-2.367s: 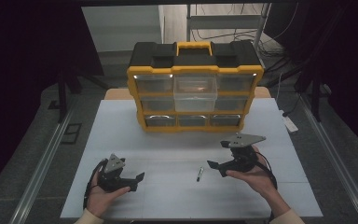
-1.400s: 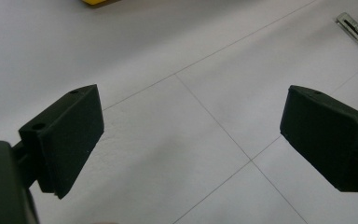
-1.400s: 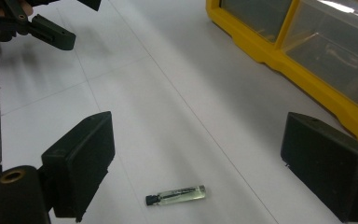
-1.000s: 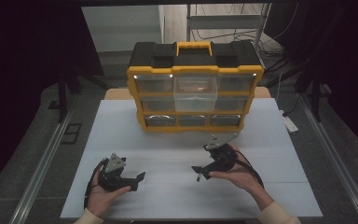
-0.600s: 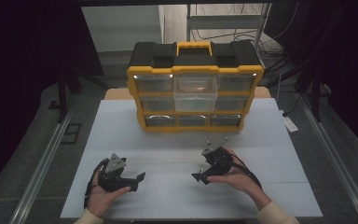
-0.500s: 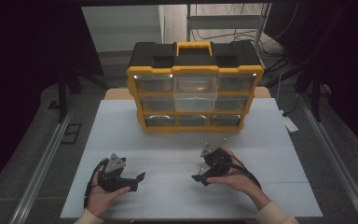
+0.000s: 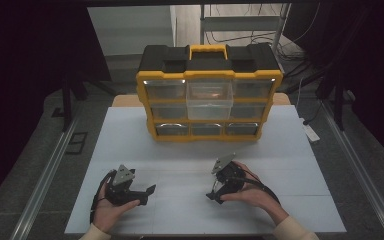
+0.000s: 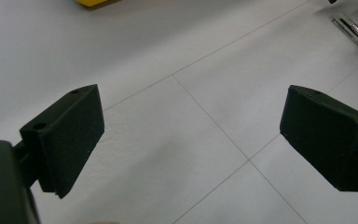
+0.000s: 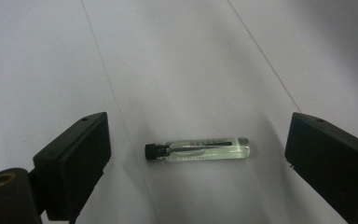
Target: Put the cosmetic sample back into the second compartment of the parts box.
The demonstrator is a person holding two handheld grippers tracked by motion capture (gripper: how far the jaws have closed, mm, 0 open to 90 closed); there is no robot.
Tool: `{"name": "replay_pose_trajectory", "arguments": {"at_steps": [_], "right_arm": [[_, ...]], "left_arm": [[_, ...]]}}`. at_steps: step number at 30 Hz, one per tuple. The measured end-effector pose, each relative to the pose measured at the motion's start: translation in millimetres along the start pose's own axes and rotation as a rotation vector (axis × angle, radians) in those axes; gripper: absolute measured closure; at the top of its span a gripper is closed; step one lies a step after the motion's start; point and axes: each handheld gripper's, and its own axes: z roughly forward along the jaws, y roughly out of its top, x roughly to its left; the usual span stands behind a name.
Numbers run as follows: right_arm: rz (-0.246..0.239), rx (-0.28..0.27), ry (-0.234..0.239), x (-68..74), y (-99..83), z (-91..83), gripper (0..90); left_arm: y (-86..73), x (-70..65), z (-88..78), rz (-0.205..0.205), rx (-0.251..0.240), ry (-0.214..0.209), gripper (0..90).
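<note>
A small clear glass vial (image 9: 198,150) with a black cap lies flat on the white table (image 7: 280,155). My right gripper (image 9: 198,165) is open and points down over it, with the vial between the two jaws and touching neither. In the high view the right gripper (image 7: 216,192) sits right of the table's centre near the front, and the hand and jaws hide the vial. My left gripper (image 7: 147,191) rests open at the front left with nothing between its jaws (image 8: 191,126). The left gripper view has the vial (image 8: 353,31) at its top right.
A yellow and black organizer (image 7: 209,95) with clear drawers stands at the back of the table. Its top middle drawer (image 7: 210,102) is pulled out a little. Bare white table lies between the organizer and both grippers.
My right gripper has moved left and tipped down over the vial, which now lies between its open jaws. The left gripper has stayed put.
</note>
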Motion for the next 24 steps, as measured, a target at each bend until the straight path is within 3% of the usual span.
{"name": "replay_pose_trajectory", "arguments": {"at_steps": [11, 24], "right_arm": [[-0.045, 0.030, -0.007, 0.7, -1.7, 3.1, 13.3], [-0.080, 0.028, -0.007, 2.9, -2.0, -1.0, 31.0]], "left_arm": [[-0.4, 0.4, 0.5, 0.000, 0.009, -0.001, 7.1], [-0.5, 0.7, 0.7, 0.005, 0.012, -0.001, 7.1]]}}
